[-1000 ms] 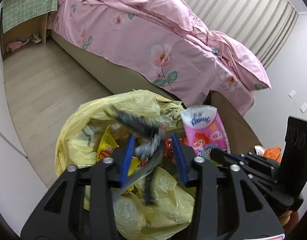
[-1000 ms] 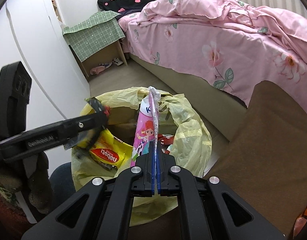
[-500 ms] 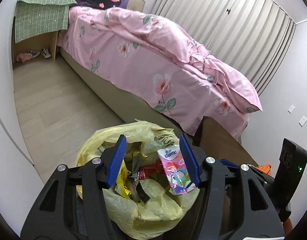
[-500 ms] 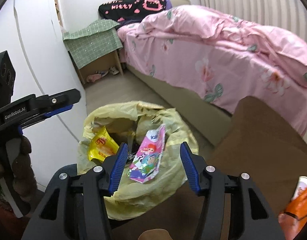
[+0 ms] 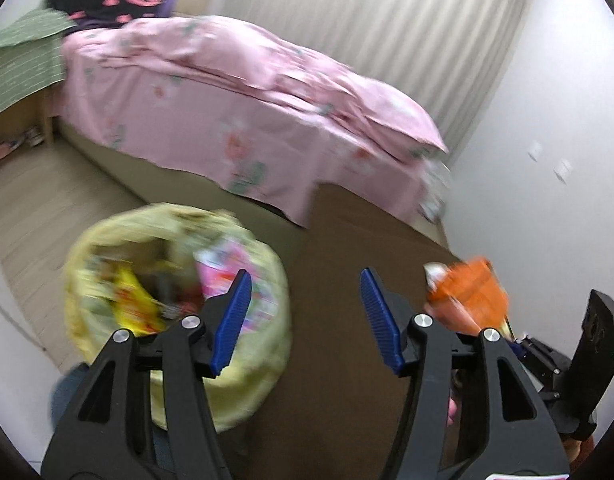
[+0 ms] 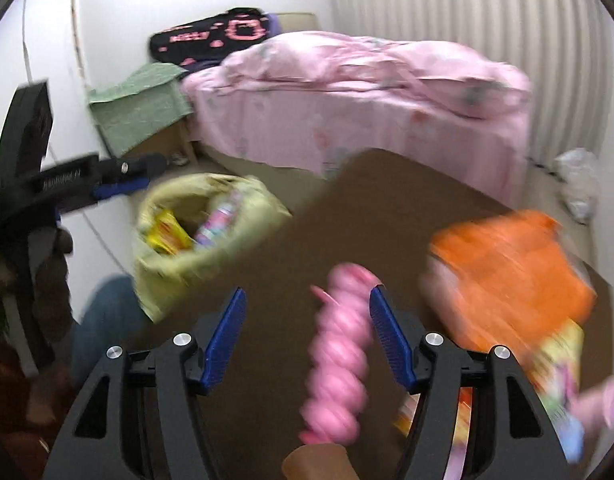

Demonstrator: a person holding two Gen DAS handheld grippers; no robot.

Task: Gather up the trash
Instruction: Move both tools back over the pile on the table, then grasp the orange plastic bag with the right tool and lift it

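Left gripper (image 5: 305, 316): jaws spread wide, nothing between them, hanging over the brown table (image 5: 339, 240) with the bin just to its left.

Right gripper (image 6: 307, 336): jaws also wide apart and holding nothing; a pink twisted wrapper (image 6: 339, 364) lies on the table in the gap between the fingers, nearer the right one. I can't tell whether it touches either pad.

Trash bag (image 6: 179, 240): a yellow plastic liner standing open beside the table's left edge, already holding a yellow snack packet (image 5: 135, 304) and a pink cartoon pouch (image 5: 227, 276).

Trash left on the table: the pink twisted wrapper, an orange packet (image 6: 511, 280) to its right, and more colourful wrappers at the lower right, too blurred to name.

Handling, pink wrapper: looks light and soft, probably crinkly film that would squash under the pads; I'd pinch it across the middle of the twist, where it is thickest.

Handling, orange packet: looks thin, floppy and likely slick; an edge or corner seems the surest hold.

Writing: the black pillow (image 6: 211, 36) on the bed (image 6: 347, 92) carries pink lettering that may read "kitty", though it is blurred; white lettering on the left gripper's arm is unreadable.
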